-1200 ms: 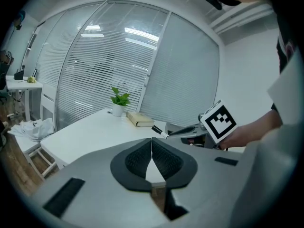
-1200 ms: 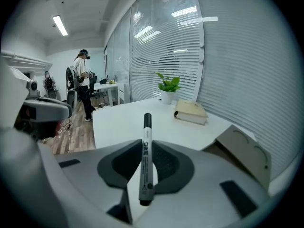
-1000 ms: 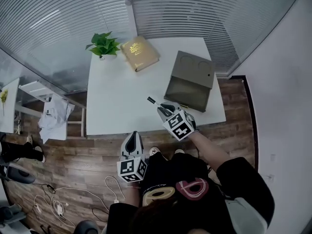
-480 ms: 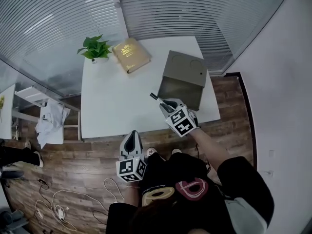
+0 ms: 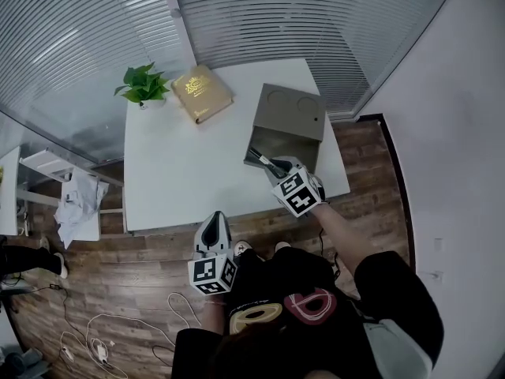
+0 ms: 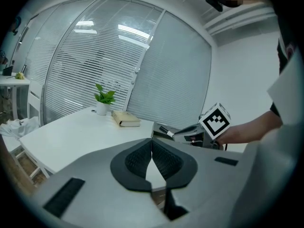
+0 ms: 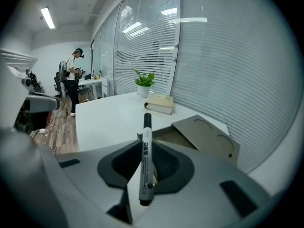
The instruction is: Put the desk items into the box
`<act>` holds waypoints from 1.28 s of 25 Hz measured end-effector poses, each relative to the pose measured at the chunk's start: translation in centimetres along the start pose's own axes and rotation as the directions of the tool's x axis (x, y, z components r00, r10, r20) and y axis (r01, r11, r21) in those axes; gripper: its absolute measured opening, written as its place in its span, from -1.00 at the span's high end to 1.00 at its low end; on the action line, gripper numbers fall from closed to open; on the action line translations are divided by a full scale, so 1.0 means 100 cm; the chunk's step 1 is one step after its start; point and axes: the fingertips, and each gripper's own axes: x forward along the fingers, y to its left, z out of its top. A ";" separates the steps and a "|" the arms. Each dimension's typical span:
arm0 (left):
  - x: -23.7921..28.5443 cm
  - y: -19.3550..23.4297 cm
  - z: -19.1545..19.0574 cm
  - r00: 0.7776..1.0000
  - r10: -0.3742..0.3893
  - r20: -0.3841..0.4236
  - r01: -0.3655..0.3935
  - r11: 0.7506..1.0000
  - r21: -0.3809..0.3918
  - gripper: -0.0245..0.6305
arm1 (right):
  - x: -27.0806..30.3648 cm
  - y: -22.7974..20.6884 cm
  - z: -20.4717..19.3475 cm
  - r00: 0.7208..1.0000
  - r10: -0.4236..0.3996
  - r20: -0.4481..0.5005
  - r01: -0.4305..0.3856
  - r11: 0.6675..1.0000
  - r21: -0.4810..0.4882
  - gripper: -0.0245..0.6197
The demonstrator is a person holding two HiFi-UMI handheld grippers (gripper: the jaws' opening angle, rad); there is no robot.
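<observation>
The right tool pinches a marker between its pads. The marker's long axis runs along the jaws, and its capped end sticks out ahead toward the box. That box stands on the right part of the table, close to the near and right edges. Its flap leans away toward the far side and its opening lies directly in front of and just below the marker tip, so the coming move looks like a short push forward and down over the near wall. The left tool is pressed together on nothing and hangs low off the table's near edge, well apart from the box. A book and a plant sit at the far left corner, with bare tabletop between them and the box.
</observation>
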 end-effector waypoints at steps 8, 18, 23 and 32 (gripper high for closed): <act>0.010 -0.009 0.001 1.000 -0.005 -0.007 0.005 1.000 0.015 0.87 | -0.004 -0.028 -0.010 0.999 -0.028 -0.024 0.028 1.000 0.008 0.70; 0.017 -0.023 0.002 1.000 0.002 -0.013 -0.002 1.000 0.029 0.87 | 0.003 -0.059 -0.036 0.996 -0.032 -0.078 0.035 0.999 0.039 0.70; 0.014 -0.019 0.002 0.999 0.035 -0.010 -0.035 0.999 0.016 0.87 | 0.016 -0.069 -0.050 0.996 -0.024 -0.090 0.029 0.998 0.061 0.70; 0.002 -0.010 0.000 0.995 0.103 -0.008 -0.103 0.995 0.009 0.87 | 0.028 -0.073 -0.058 0.988 -0.009 -0.154 0.014 0.999 0.031 0.70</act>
